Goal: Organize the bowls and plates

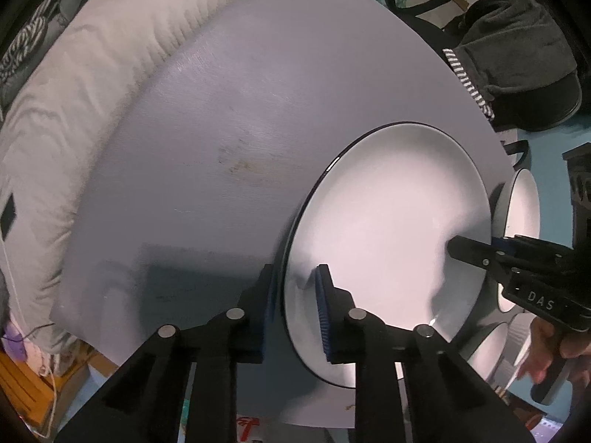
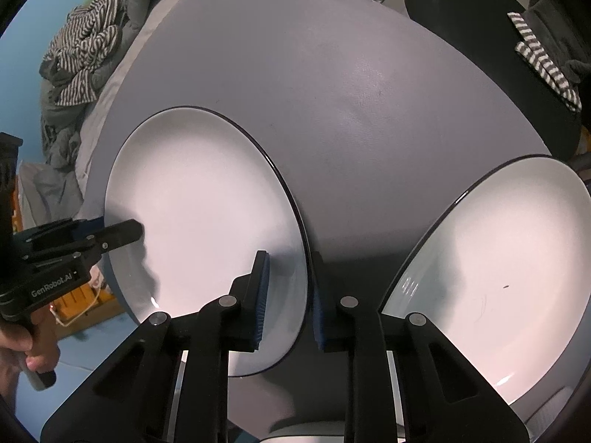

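Observation:
A large white plate [image 1: 388, 229] with a thin dark rim lies on the grey table [image 1: 221, 129]. My left gripper [image 1: 295, 310] is shut on its left rim, one blue pad over the plate's face and the other outside the rim. In the right wrist view my right gripper [image 2: 290, 302] is shut on the opposite rim of this same plate [image 2: 199, 214]. Each gripper shows in the other's view: the right gripper [image 1: 476, 249] at the plate's right edge, the left gripper [image 2: 122, 232] at its left edge. A second white plate [image 2: 498, 277] sits to the right.
White bowls [image 1: 521, 203] and more white dishes [image 1: 491, 350] stand past the table's right edge. A black chair [image 2: 480, 55] with dark and striped clothes is at the back right. A pale duvet [image 1: 74, 110] and striped laundry [image 2: 85, 55] lie to the left. A hand [image 2: 29, 347] holds the left gripper's handle.

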A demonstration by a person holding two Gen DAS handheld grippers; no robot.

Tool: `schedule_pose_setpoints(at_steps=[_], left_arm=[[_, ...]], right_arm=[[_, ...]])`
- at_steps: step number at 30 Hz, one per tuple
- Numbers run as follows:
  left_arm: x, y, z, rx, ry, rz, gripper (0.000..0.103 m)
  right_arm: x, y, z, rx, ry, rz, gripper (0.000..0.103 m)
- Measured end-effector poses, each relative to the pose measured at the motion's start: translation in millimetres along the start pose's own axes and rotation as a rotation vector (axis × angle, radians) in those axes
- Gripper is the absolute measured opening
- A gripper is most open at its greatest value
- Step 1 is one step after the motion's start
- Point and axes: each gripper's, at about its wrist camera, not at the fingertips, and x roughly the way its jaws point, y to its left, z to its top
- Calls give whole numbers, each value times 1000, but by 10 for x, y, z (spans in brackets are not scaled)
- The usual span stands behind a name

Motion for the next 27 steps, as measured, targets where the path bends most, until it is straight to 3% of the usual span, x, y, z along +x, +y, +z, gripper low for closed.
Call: schedule_pose_setpoints(at_steps=[18,27], left_arm=[[3,28,-26,-5,12,-29,17],[-15,48,12,-3,16,-29,17]], right_arm=[[70,-75,117,34,52,16,19],[69,90,144,14,46,-32,21]])
